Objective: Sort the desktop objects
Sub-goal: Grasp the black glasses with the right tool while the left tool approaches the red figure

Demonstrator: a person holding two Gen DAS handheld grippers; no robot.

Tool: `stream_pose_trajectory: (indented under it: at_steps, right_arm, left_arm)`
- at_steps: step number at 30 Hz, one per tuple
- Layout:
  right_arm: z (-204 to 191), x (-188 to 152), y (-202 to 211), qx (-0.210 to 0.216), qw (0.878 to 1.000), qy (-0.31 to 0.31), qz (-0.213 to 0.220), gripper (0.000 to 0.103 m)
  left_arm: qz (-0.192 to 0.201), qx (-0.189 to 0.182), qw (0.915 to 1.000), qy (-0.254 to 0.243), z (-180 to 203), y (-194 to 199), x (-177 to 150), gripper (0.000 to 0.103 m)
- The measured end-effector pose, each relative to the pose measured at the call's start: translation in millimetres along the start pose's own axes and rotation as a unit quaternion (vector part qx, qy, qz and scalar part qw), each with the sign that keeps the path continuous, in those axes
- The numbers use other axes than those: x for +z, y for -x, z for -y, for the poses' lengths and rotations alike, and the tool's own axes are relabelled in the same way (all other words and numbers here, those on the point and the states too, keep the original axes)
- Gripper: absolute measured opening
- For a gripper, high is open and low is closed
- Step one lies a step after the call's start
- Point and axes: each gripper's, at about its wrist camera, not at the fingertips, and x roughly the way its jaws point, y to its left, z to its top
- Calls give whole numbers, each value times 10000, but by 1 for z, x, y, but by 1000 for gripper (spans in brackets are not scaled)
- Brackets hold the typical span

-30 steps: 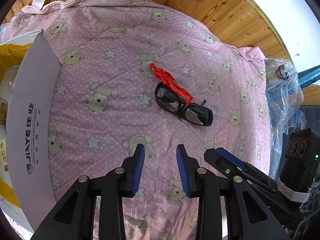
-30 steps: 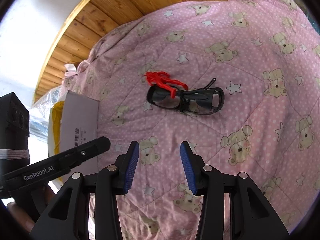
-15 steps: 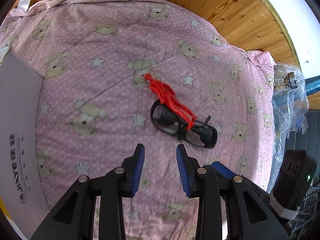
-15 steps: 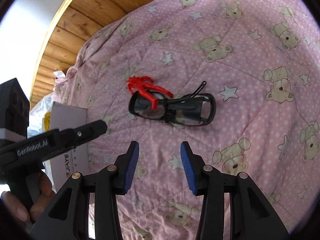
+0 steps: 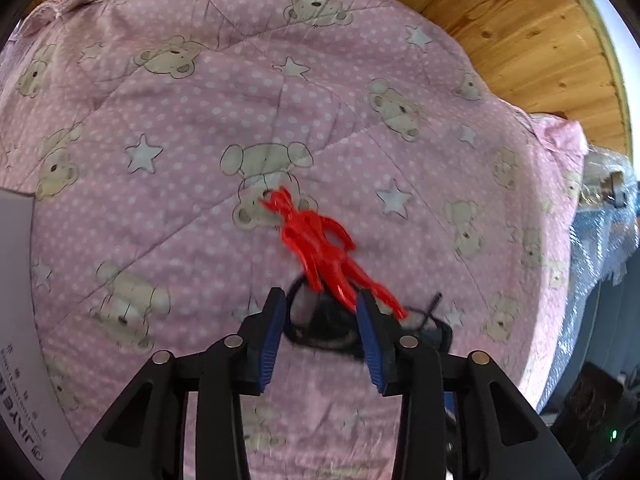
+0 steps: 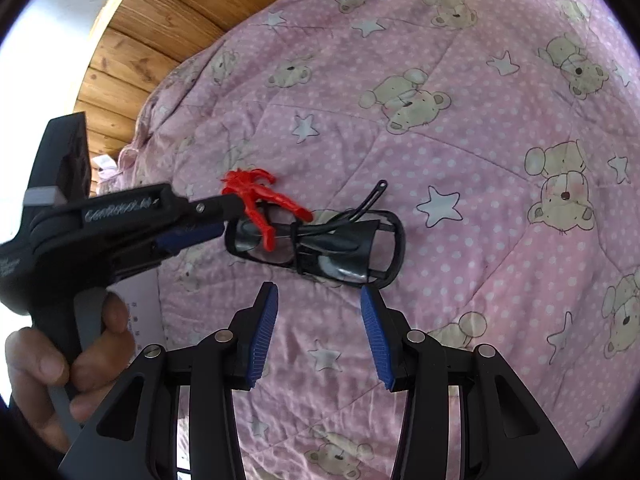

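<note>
Black glasses (image 5: 320, 320) between hand-held gripper (image 5: 322, 312) fingers.

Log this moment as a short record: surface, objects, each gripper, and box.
surface: pink bear-print quilt
objects: black glasses, folded, lying on the quilt; red toy figure lying across one end of them
left gripper: open, fingers either side of that end of the glasses
right gripper: open, near the glasses, apart from them
box: white box at the quilt's left edge
</note>
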Motion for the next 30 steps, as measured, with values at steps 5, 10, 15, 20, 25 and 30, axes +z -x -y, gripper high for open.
stream_pose_trajectory:
  at_steps: [5,10,15,20,25,30]
  right_arm:
    - [2,1,-5,21,10000,20,-54,46]
    - [-8,1,-4,47,9996,278,-50,46]
    - [-10,2,-1,17,9992,392,-3,46]
    - [3,14,-6,-66,10000,68,19,46]
    - [-6,26,-18,88,9999,84,-83,46]
    - [-25,34,-36,278,9995,36,-153,54]
  left_arm:
    - [-5,182,9998,-41,5,-17,9,45]
    - [236,708,9972,-109,1,-11,8,50]
    - [419,965,9936,421,-41,4,4,56]
    - [402,1073,9919,548,-57,9,-1,60]
    - [419,1052,9914,653,-68,11,-7,60]
    - [429,1067,9906,736,-82,16,-17,62]
